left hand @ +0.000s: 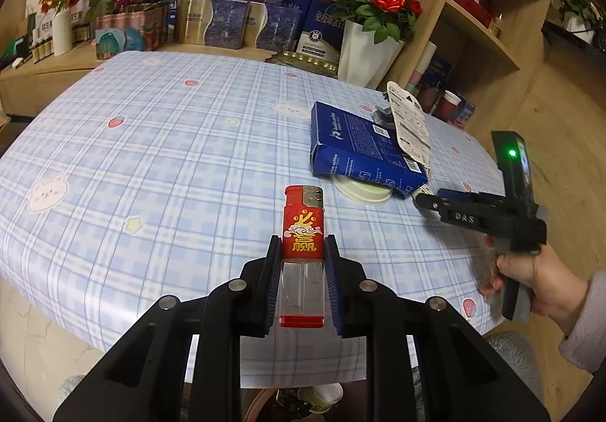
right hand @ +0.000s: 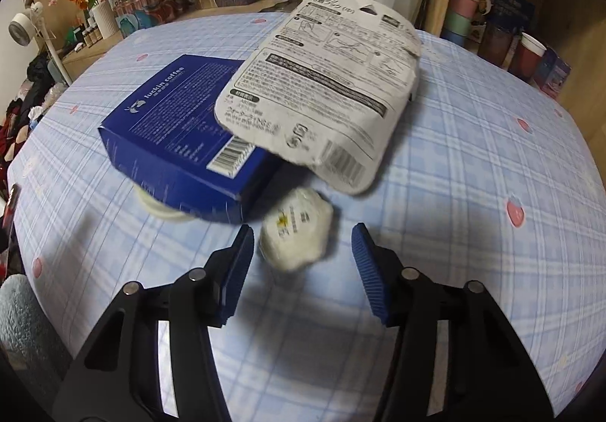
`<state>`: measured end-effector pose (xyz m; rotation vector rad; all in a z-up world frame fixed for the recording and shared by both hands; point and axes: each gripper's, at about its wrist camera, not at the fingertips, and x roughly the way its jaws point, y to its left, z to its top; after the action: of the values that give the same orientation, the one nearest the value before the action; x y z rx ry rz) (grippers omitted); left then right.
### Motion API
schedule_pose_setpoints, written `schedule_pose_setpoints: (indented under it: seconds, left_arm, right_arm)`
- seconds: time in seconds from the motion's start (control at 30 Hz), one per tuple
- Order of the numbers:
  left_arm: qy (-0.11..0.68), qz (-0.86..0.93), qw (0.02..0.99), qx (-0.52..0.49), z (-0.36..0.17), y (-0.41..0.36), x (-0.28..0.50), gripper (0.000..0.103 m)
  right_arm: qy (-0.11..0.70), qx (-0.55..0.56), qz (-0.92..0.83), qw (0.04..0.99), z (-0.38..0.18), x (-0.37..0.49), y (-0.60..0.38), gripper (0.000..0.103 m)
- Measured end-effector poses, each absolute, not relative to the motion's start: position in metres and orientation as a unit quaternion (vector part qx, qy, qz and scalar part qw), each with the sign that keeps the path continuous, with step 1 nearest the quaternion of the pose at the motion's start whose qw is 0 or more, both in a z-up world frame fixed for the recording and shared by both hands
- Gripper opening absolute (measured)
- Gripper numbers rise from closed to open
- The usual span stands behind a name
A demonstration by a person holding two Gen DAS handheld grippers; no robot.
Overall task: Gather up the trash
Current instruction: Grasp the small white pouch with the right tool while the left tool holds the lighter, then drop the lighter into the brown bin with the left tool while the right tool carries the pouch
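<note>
Two grippers work over the blue-plaid tablecloth [left hand: 181, 141]; the left gripper [left hand: 303, 251] is pinched on a red lighter [left hand: 303, 228], which stands upright between its blue pads, its red cap and metal top clear beyond the fingertips; the right gripper [right hand: 303, 244] stands spread, pads touching nothing, with a crumpled white wrapper [right hand: 295, 238] lying on the cloth between the fingertips and slightly beyond them, nearer the left pad; just beyond the wrapper a blue luckin coffee box [right hand: 178, 134] rests tilted on a white lid [right hand: 159, 208]; a printed white packaging card [right hand: 322, 81] leans over the box's right side
</note>
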<state>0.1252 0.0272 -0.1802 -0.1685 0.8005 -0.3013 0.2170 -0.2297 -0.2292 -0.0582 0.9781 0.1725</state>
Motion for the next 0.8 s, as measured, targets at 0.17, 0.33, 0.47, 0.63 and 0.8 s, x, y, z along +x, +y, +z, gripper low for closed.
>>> schedule_pose_setpoints:
  seconds: [0.17, 0.33, 0.47, 0.63, 0.8]
  left_arm:
    - [0.385, -0.15, 0.906, -0.089, -0.179, 0.032, 0.119, 0.022]
    - [0.384, -0.159, 0.905, -0.091, -0.177, 0.032, 0.108, 0.022]
    - [0.391, -0.17, 0.9, -0.088, -0.18, 0.029, 0.097, 0.022]
    - [0.411, -0.193, 0.888, -0.075, -0.191, 0.017, 0.076, 0.022]
    - [0.436, -0.217, 0.872, -0.06, -0.205, 0.003, 0.055, 0.022]
  right_arm:
    - [0.481, -0.019, 0.079, 0.873, -0.232, 0.221, -0.226, 0.041]
    - [0.479, -0.016, 0.092, 0.873, -0.228, 0.206, -0.222, 0.04]
    - [0.465, 0.018, 0.099, 0.88, -0.22, 0.183, -0.226, 0.04]
    - [0.442, 0.038, 0.114, 0.889, -0.207, 0.143, -0.223, 0.04]
    - [0.417, 0.055, 0.129, 0.898, -0.198, 0.1, -0.215, 0.04]
